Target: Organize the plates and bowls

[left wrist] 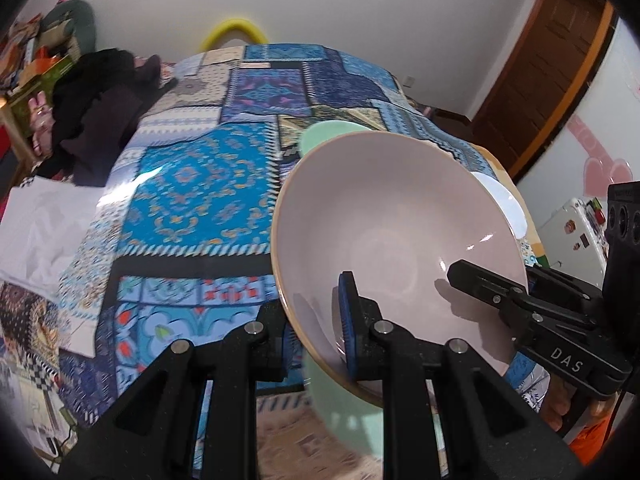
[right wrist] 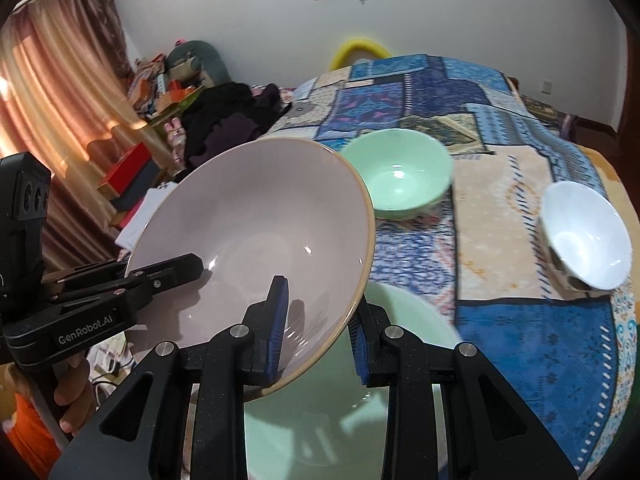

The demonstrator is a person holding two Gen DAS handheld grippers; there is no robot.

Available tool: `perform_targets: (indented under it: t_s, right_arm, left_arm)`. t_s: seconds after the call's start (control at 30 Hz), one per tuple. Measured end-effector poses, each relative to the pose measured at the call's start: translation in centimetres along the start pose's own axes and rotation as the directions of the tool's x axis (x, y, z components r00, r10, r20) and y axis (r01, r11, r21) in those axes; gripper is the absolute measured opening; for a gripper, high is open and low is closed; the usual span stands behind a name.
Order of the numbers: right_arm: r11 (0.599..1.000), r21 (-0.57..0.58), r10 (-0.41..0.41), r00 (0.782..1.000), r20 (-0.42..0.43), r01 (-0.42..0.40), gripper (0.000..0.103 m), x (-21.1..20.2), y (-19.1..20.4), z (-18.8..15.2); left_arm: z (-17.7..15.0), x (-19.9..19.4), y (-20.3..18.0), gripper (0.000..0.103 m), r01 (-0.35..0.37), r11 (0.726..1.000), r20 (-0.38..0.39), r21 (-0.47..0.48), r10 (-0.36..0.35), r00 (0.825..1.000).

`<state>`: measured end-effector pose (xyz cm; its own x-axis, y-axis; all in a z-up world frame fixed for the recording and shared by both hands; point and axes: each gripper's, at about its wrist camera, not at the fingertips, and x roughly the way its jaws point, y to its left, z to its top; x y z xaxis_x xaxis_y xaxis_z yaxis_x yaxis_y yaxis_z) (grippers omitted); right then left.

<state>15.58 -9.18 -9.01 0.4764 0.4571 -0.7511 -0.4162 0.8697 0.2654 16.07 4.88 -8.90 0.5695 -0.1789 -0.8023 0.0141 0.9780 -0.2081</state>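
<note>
A large pink bowl (left wrist: 384, 232) (right wrist: 256, 216) with a tan rim hangs tilted above the table, held by both grippers. My left gripper (left wrist: 318, 336) is shut on its near rim, one pad inside the bowl and one outside. My right gripper (right wrist: 320, 332) is shut on the rim at the other side in the same way. Each gripper shows in the other's view, the right gripper (left wrist: 480, 280) and the left gripper (right wrist: 168, 276). Directly below lies a large pale green dish (right wrist: 360, 408) (left wrist: 348, 412), blurred. A small green bowl (right wrist: 396, 172) (left wrist: 320, 136) and a white bowl (right wrist: 586, 232) (left wrist: 500, 200) stand on the table.
The table (left wrist: 192, 184) wears a blue patterned cloth. Dark clothing (left wrist: 96, 108) is piled at its far left, and white sheets (left wrist: 40, 224) lie at its left edge. A yellow chair back (left wrist: 232, 32) stands beyond the far end. A hand (right wrist: 76, 392) grips the left tool.
</note>
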Motion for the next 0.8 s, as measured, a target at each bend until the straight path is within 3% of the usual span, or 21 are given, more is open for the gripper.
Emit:
perform_targets:
  t_s: [0.47,0.8]
  right_arm:
    - [0.993,-0.090,0.067,0.995,-0.077,-0.074,0.026,3.7,6.8,-1.5]
    - [0.990,-0.100,0.087,0.983,-0.160,-0.104,0.026,6.8,8.9,-3.2]
  left_arm:
    - [-4.1,-3.8,7.9,0.019,-0.075,0.993,0.009,-0.096,0.077,0.997]
    - [-7.1,-3.1,11.6,0.019,-0.096,0.984,-0.029,-0.152,0.093,0.995]
